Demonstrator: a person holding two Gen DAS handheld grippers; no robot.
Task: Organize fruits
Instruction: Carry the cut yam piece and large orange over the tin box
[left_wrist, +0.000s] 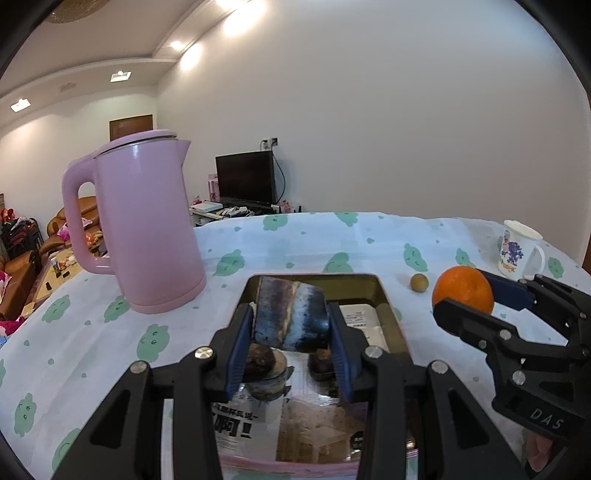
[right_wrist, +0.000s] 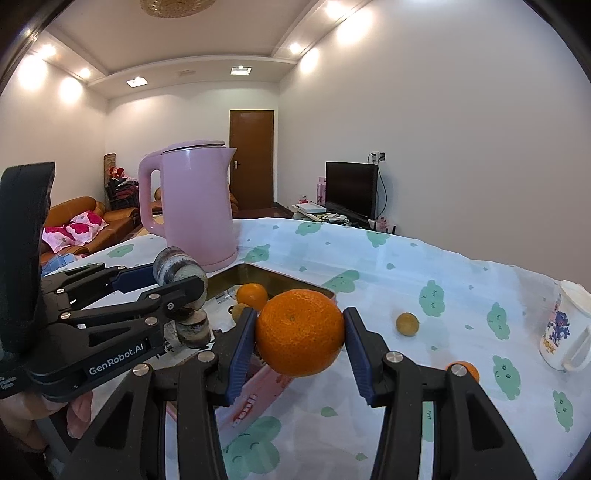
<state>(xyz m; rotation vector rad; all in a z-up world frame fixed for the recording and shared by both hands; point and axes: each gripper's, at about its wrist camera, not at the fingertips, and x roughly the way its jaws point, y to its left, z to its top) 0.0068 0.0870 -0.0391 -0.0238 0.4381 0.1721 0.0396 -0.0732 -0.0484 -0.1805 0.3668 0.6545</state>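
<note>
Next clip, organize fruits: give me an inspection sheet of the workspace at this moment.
Surface: table under a pale cloth printed with green clouds.
Job's things: orange held off the table; gold tray holding a second orange and dark round pieces; small yellow-green fruit loose on the cloth; another orange partly hidden behind a finger.
Clutter: pink kettle; printed mug.
Grippers: right gripper shut on the orange; left gripper shut on a dark weathered block above the tray.
Cables: one wire at the TV, away from the table.
Surroundings: living room, sofa, brown door.
</note>
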